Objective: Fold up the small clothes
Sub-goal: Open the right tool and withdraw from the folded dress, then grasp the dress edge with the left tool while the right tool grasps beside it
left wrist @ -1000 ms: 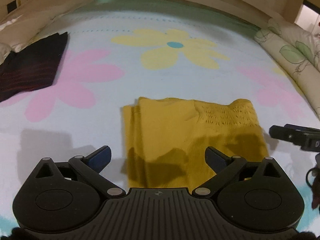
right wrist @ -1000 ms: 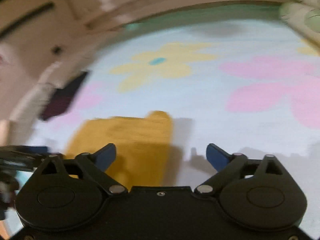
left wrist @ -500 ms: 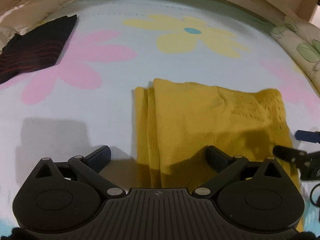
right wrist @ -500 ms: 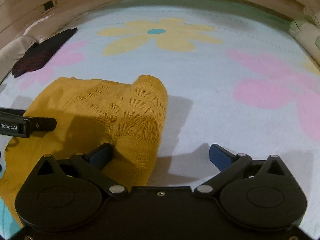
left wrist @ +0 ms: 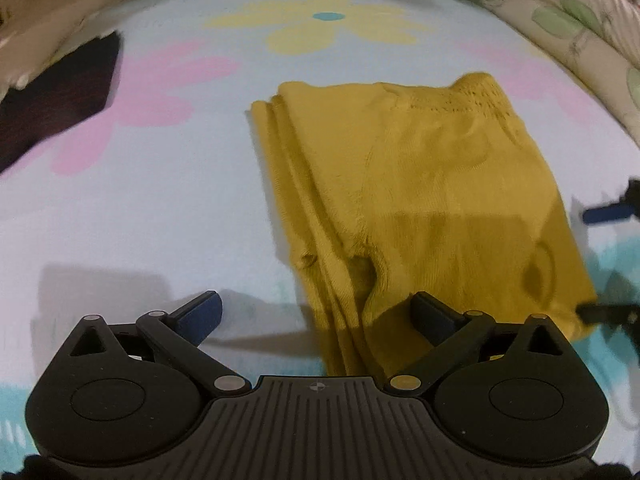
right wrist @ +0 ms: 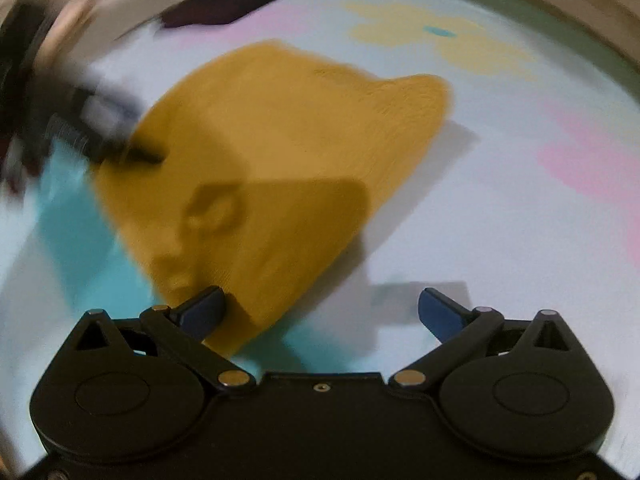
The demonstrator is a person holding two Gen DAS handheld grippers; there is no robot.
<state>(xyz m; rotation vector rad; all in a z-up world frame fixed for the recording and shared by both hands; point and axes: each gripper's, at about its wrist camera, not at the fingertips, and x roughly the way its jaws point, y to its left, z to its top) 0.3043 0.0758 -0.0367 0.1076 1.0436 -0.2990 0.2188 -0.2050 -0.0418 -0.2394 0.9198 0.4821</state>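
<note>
Yellow garment [left wrist: 420,184] folded flat on bed [left wrist: 160,200], mid-sheet. Left gripper [left wrist: 316,312] at garment's near-left corner, jaws spread, holding nothing. Right gripper [right wrist: 320,308] at garment's near-right corner, jaws spread, empty; view blurred. Dark cloth [left wrist: 56,100] far left of garment, well apart. Pillow [left wrist: 580,28] far right of garment.

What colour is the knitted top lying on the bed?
The knitted top is mustard yellow, plain with a lacy patch near one edge; clearest in the left wrist view.

Bare bed sheet [left wrist: 168,208] lies open left of the yellow garment [left wrist: 420,184]; a dark garment [left wrist: 60,100] occupies the far-left corner.
</note>
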